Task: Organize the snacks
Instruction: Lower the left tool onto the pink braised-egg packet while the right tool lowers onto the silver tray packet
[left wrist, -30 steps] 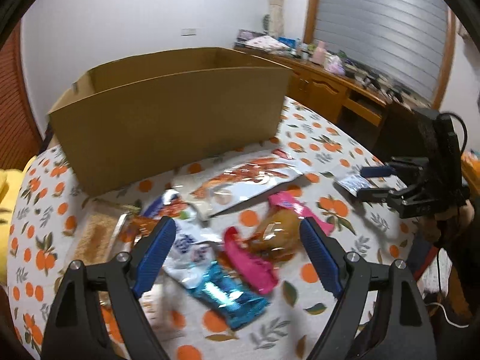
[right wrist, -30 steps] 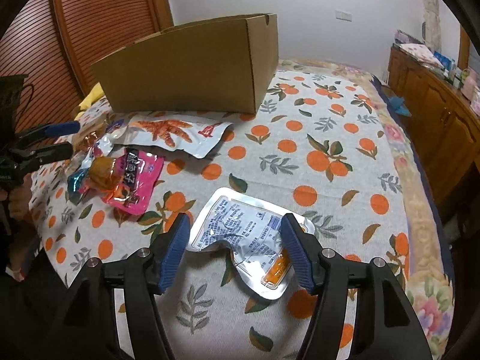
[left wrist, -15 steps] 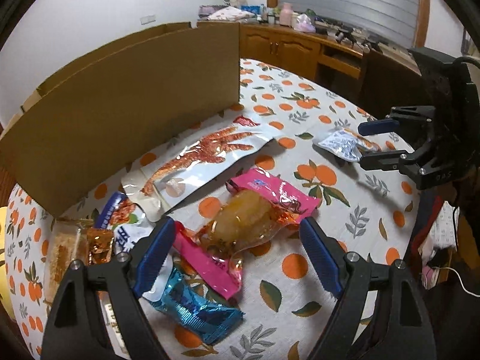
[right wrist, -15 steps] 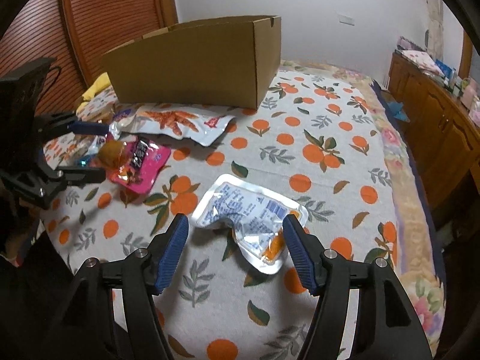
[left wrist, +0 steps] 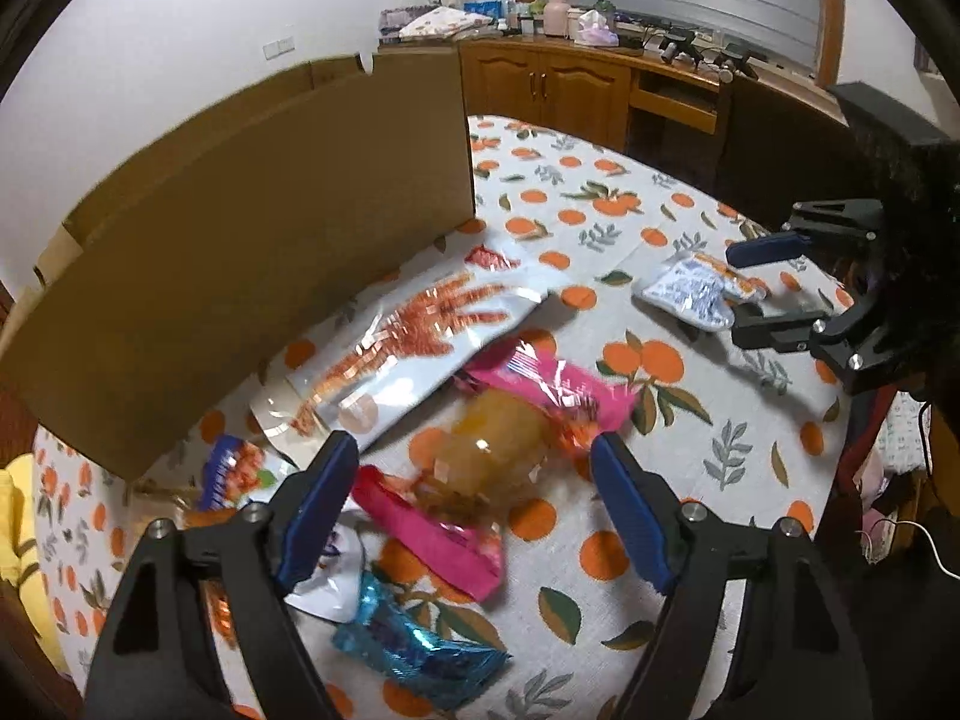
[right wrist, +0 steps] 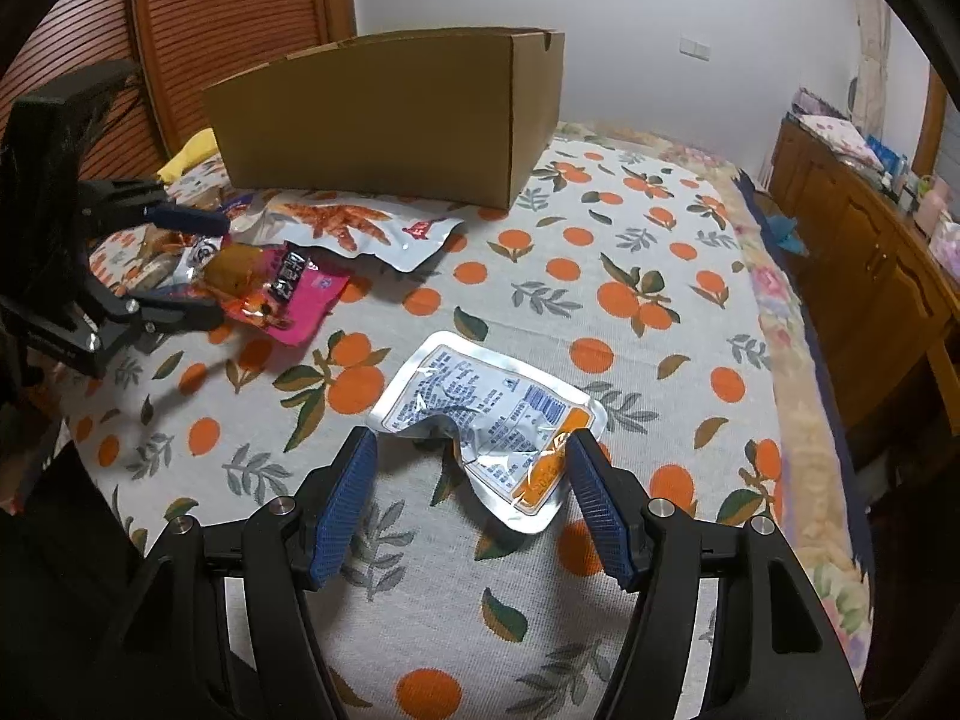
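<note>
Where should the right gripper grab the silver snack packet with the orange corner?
Probably the raised, crumpled near edge of the silver packet, coming from above. The rest lies flat on the tablecloth, and the right gripper already straddles that edge.

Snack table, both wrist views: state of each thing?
Cardboard box: upright, top open.
Silver pouch: crumpled, between right claw fingers, ungripped.
Pink packet: lying in pile.
Left claw: open, just been closing over pile.
Right claw: open.

Bright snack packets [left wrist: 480, 462] lie heaped at lower centre below an open brown cardboard box [left wrist: 240, 276]; a silver pouch [right wrist: 486, 414] lies flat, alone.
</note>
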`<state>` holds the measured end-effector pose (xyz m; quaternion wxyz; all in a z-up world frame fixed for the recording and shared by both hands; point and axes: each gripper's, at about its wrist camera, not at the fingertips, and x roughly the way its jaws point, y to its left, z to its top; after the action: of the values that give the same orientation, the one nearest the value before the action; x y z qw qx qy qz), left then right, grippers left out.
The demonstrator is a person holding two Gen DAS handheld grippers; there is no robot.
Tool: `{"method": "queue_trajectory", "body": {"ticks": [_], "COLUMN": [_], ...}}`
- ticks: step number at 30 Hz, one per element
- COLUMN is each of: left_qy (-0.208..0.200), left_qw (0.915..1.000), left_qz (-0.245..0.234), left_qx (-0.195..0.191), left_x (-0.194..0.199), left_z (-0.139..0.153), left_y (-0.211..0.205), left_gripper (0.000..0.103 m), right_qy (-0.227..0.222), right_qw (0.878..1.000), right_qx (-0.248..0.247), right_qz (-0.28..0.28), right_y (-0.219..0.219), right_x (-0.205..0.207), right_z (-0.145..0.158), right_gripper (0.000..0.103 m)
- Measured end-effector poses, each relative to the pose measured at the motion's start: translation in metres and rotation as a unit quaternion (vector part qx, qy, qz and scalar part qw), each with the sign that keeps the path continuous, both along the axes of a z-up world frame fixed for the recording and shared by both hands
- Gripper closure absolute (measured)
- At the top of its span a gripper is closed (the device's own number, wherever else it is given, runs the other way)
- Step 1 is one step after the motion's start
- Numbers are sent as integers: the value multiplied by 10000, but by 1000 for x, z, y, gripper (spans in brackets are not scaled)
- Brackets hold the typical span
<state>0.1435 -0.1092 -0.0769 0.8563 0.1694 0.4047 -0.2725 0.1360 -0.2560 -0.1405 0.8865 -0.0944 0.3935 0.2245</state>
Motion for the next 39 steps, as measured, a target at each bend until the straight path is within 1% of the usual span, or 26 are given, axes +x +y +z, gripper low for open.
{"method": "queue_trajectory", "body": {"ticks": [4,6,10,16,18,21,24,28,29,30,31,32,33,34,39], "left_qy": [12,168,447,566,707,728,757,810,816,825,853,878,885,891,886], "left_qw": [9998,9990,9970,9965,9953,9952,9955,9957,9958,9957,9954,9952,9952,9950,9943], "left_qz": [-190,-398,-580,-582,-643,-638,-570,-420,-374,-325,-271,-211,-154,-134,55], "left_qx": [72,123,256,180,170,175,96,-148,-206,-273,-331,-370,-388,-439,-587], "left_x": [5,7,12,12,11,7,7,14,15,17,19,21,22,22,19], "left_z": [5,2,-10,-13,-19,-25,-27,-26,-25,-25,-25,-25,-26,-26,-26], "left_y": [-4,-8,-14,-13,-12,-11,-8,-3,-2,0,1,3,5,7,15], "left_gripper": [23,23,23,23,23,23,23,24,29,40,46,57,60,61,62], "right_qy": [-15,-15,-12,3,21,41,56,37,30,9,-16,-38,-40,-41,-100], "right_qw": [10000,10000,10000,10000,10000,10000,10000,10000,10000,10000,9999,9999,9998,9998,9995], "right_qx": [52,68,65,53,59,43,46,16,-7,-55,-101,-166,-198,-209,-304], "right_qz": [20,32,32,40,59,48,34,18,16,16,22,26,26,25,-19], "right_y": [1,1,1,0,-1,-2,-3,-3,-2,-1,0,1,2,2,4], "right_x": [-1,-1,-1,0,1,3,3,6,8,9,10,12,13,15,23], "right_z": [2,3,3,1,0,-3,-5,-5,-5,-5,-5,-5,-6,-6,-7], "right_gripper": [36,36,36,36,36,36,36,36,36,36,36,36,36,36,36]}}
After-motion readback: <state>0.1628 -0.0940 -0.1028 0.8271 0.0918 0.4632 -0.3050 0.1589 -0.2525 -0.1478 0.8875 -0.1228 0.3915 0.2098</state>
